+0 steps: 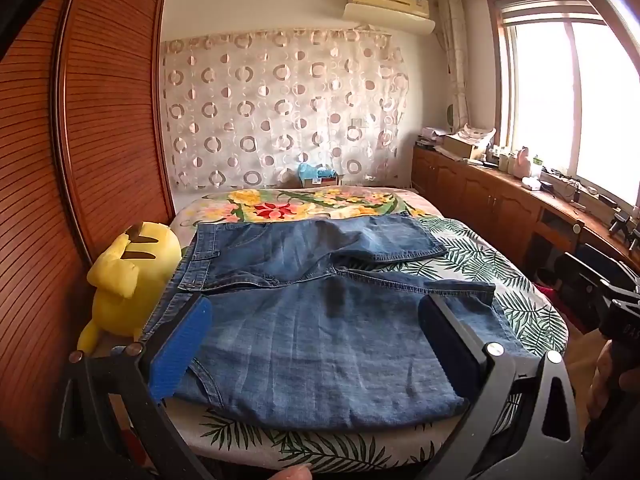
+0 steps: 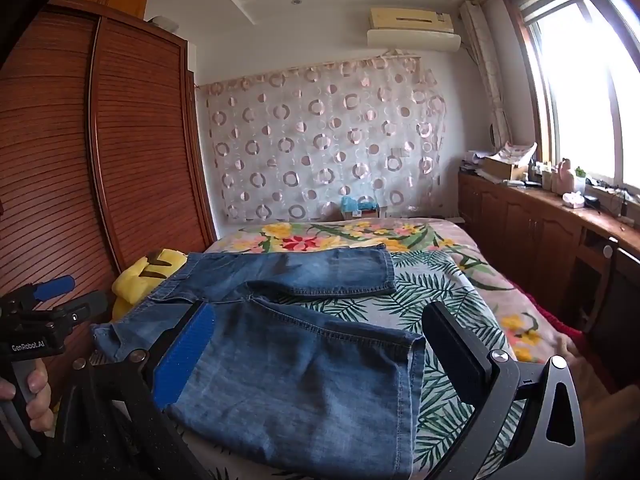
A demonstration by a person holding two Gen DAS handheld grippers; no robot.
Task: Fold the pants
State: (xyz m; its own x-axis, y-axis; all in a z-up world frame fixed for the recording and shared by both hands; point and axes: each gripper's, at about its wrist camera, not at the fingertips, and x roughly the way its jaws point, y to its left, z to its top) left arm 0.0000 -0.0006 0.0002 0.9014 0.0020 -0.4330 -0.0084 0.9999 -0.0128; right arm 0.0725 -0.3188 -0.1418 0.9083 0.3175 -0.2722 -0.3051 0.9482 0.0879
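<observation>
- Right now the left gripper (image 1: 316,344) hangs with its fingers spread wide, nothing between them; its blue pad (image 1: 182,346) sits over the waistband side of the jeans and its black pad (image 1: 450,344) over the near leg.
- Likewise the right gripper (image 2: 320,354) is spread and holds nothing; its blue pad (image 2: 186,356) is over the near leg, while its black pad (image 2: 456,354) is just past that leg's hem, over the bedspread.
- Whether any pad touches cloth cannot be told from either view.
- Directly ahead of both grippers lie the jeans (image 1: 312,312), flat on the bed (image 1: 500,280): waistband to the left, both short legs running off to the right, the near leg under the fingers and the far leg beyond it, angled a little away.
- Left of the left gripper, a yellow plush (image 1: 128,276) lies against the waistband end.
- Judging by this, no fold has been made yet: the legs lie side by side, open.
- So the step in hand looks like the approach for the first fold, leg onto leg.
- That next move calls for each gripper to drop and pinch one edge, left near the waistband, right at the hem, catching both layers of denim.
- Then both must lift and carry together, so the leg lands square on the other without dragging the pair.
</observation>
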